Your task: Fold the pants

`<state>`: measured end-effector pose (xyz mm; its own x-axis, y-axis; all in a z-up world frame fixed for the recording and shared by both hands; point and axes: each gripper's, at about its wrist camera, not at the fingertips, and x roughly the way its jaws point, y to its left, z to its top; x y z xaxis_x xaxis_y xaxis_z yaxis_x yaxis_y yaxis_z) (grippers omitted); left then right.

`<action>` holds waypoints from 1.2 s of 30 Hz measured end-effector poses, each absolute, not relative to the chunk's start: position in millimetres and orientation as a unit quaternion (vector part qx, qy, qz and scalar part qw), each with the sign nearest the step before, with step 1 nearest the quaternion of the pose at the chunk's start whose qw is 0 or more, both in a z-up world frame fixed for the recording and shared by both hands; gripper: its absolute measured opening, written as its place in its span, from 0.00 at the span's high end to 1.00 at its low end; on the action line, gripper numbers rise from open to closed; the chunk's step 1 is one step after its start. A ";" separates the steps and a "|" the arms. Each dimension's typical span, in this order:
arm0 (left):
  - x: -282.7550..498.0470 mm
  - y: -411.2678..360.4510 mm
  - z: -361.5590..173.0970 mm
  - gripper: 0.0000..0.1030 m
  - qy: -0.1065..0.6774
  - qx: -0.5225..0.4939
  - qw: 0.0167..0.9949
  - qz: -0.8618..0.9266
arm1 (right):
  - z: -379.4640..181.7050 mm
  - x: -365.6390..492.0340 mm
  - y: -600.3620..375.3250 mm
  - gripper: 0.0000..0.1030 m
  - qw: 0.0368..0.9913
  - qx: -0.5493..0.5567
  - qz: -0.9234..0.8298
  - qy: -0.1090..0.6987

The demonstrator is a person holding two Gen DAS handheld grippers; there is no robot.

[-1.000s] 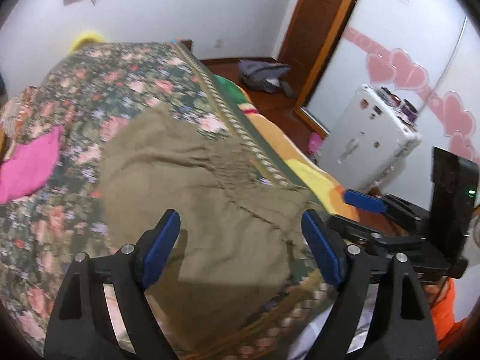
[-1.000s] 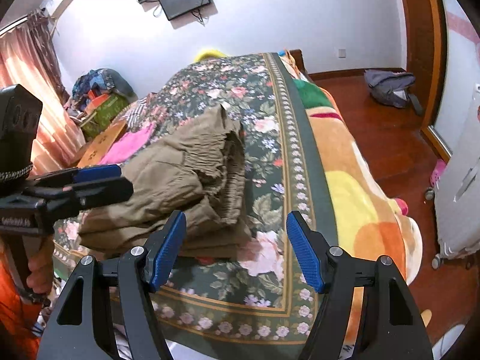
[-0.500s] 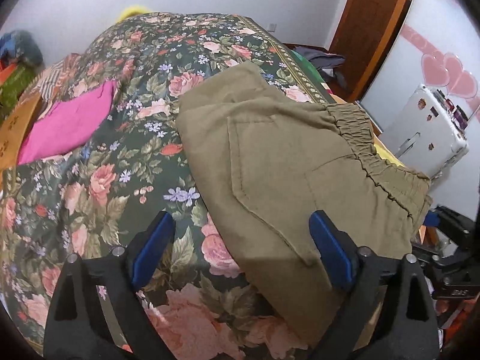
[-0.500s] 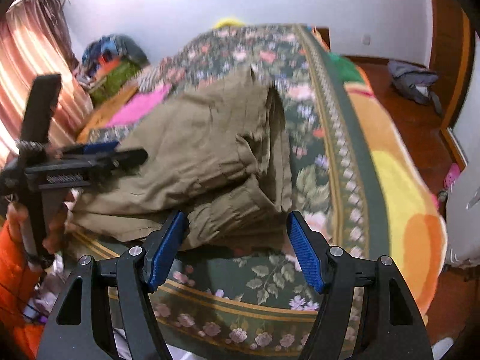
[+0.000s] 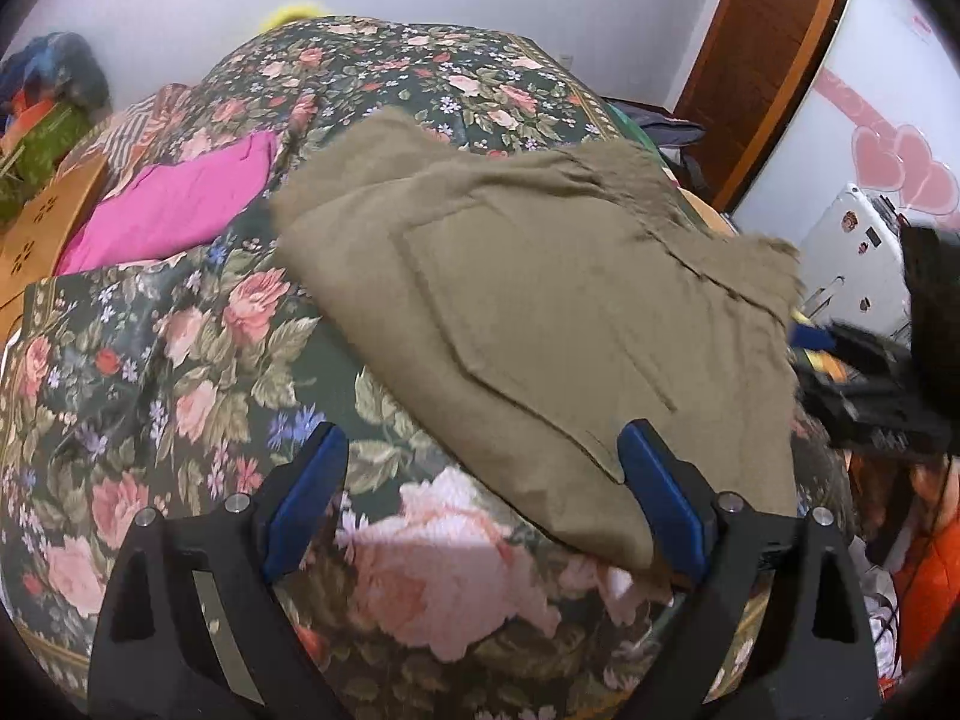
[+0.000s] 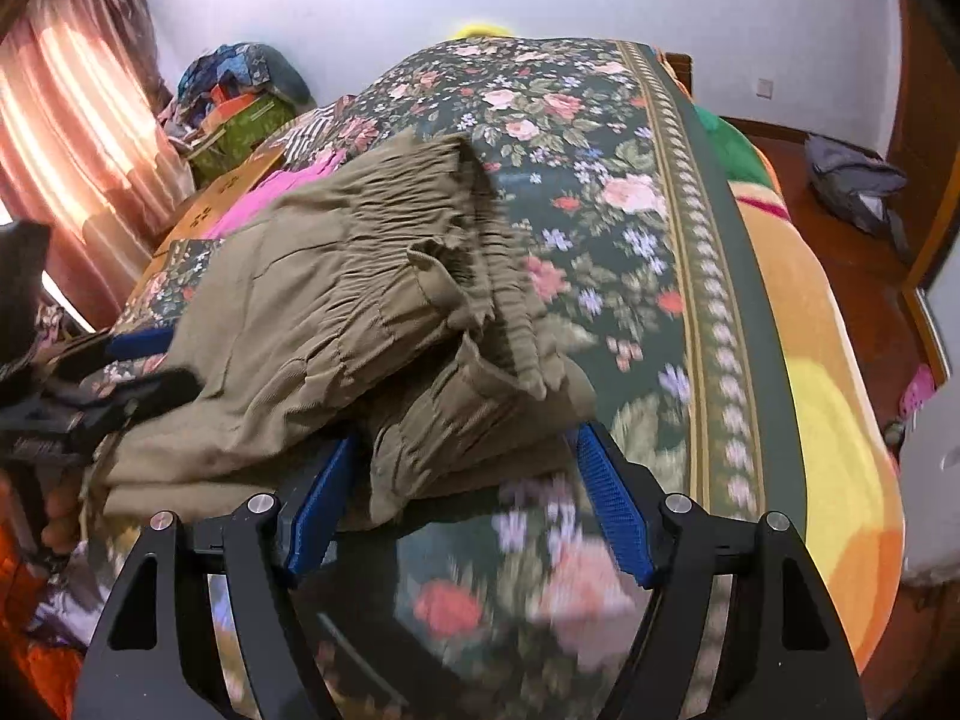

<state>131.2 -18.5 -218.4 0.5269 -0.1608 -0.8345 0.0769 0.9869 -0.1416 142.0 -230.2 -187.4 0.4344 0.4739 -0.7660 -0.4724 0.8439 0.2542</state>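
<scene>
The olive-brown cotton pants (image 5: 540, 312), already folded into a soft stack, lie on the dark floral bedspread (image 5: 180, 360) just ahead of both tools. The left gripper (image 5: 483, 504) stands wide apart over the near corner, gripping nothing. The right gripper (image 6: 462, 492) is opening; a bunched fold sits between its blue pads (image 6: 612, 510), unpinched. The cloth looks light, limp and non-slippery; I'd pinch the layered near edge or the gathered waistband (image 6: 384, 240). I see no readable writing.
</scene>
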 end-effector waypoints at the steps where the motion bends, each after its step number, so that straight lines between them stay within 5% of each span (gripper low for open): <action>1: 128.9 -18.8 -218.7 0.09 0.484 -0.046 0.871 -0.069 | -187.2 147.8 -226.1 0.32 0.847 -0.005 0.282 0.451; 13: 131.1 -25.2 -216.8 0.09 0.480 -0.074 0.871 -0.068 | -183.5 204.0 -172.2 0.32 0.849 -0.084 0.285 0.437; 25: 129.0 69.2 -172.1 0.13 0.428 -0.075 0.900 0.031 | -139.4 169.8 -198.6 0.30 0.863 -0.034 0.281 0.418; 36: 157.6 110.5 -230.0 0.13 0.485 -0.082 0.868 0.070 | -165.8 131.8 -147.0 0.30 0.819 -0.049 0.346 0.455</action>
<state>157.6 110.5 -230.0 0.5203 0.0429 -0.8529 -0.2017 0.9766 -0.0739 131.8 -147.0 -165.8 0.3455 0.5231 -0.7791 -0.6116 0.7552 0.2358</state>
